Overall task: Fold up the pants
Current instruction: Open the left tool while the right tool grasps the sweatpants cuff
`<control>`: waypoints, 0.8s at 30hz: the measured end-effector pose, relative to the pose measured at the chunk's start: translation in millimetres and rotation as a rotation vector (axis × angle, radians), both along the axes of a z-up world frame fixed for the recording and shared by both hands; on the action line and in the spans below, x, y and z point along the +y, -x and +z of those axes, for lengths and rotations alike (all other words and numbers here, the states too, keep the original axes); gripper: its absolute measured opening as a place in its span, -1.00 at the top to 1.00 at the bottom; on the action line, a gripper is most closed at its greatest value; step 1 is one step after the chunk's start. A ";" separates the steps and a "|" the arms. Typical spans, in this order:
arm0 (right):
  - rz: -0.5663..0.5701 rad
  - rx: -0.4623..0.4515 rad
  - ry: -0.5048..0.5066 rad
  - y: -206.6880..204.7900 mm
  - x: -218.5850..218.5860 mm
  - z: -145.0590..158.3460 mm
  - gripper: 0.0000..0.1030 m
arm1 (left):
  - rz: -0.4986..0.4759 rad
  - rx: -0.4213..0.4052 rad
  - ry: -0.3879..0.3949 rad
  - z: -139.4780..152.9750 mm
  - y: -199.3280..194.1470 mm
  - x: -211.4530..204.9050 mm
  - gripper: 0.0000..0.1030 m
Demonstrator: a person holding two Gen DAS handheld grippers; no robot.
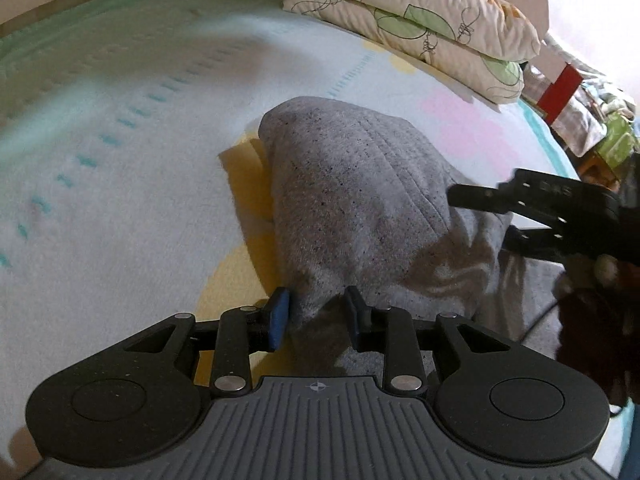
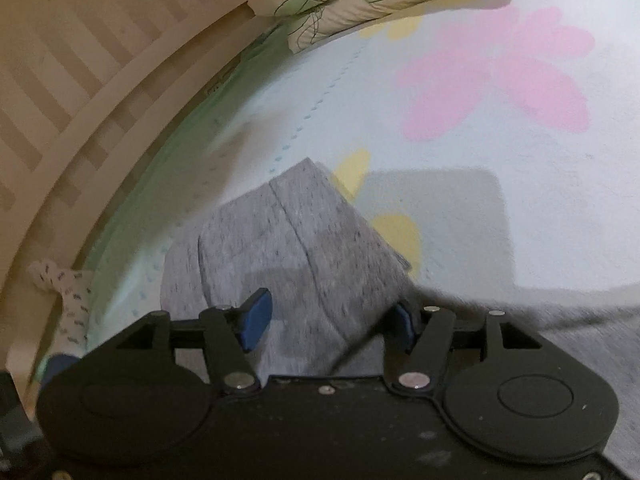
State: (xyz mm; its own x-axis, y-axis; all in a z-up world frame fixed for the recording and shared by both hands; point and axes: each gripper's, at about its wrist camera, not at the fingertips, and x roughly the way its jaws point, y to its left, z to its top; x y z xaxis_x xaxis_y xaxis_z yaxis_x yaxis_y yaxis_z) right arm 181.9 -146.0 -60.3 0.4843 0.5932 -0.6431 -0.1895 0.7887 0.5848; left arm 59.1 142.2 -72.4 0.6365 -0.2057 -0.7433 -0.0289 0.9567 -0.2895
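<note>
Spreading across both views is the bed point(image 1: 120, 208), its pale sheet printed with pink and yellow flowers; stacked leaf-print pillows point(image 1: 420, 20) lie toward 1 o'clock in the left wrist view, and a slatted wooden bed frame point(image 2: 80, 80) curves along the 10 o'clock side of the right wrist view.

On that sheet lie the grey sweatpants point(image 1: 360, 200), already doubled over at least once: a top layer sits over a lower one, and in the right wrist view a seam runs up the upper panel toward a squared end at about 12 o'clock. My judgement is that the fold is partway along, with the bundle not yet flat or squared and more grey cloth trailing off toward 4 o'clock. The long axis seems to run from the grippers at 6 o'clock away to the far end at 12 o'clock, tilting a little toward 11 in the left wrist view. Which end is the waist I cannot tell.

At the near edge, the left hand-held gripper point(image 1: 318, 318) has its blue pads pinched on a bunched ridge of the grey fabric.

At 3 o'clock in the left wrist view, the right hand-held gripper point(image 2: 328, 316) stands with jaws apart, fabric lying between them but neither pad pressing it, as far as the blurred right wrist view shows.
</note>
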 end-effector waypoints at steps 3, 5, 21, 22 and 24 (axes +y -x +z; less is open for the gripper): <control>0.003 -0.012 0.010 -12.7 9.0 -2.3 0.27 | 0.010 -0.002 0.002 1.8 8.7 4.8 0.44; 0.021 -0.066 0.045 -10.4 14.7 10.7 0.50 | 0.012 -0.008 -0.007 4.8 15.0 5.3 0.44; -0.218 -0.217 0.471 126.6 -68.9 65.7 0.58 | -0.053 -0.040 -0.029 21.3 15.8 -21.1 0.44; -0.223 -0.160 0.480 124.1 -75.0 49.7 0.62 | -0.074 -0.040 -0.031 21.7 16.4 -27.4 0.44; -0.237 -0.100 0.454 121.7 -81.5 26.4 0.62 | -0.107 -0.046 -0.044 24.0 18.7 -37.6 0.44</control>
State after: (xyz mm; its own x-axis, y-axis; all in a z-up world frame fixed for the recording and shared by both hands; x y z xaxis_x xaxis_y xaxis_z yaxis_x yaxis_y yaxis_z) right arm 60.2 -227.5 -34.0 0.6439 0.1320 -0.7536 -0.0125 0.9867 0.1622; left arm 40.4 104.6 -48.4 0.6464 -0.2421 -0.7236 0.0859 0.9654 -0.2462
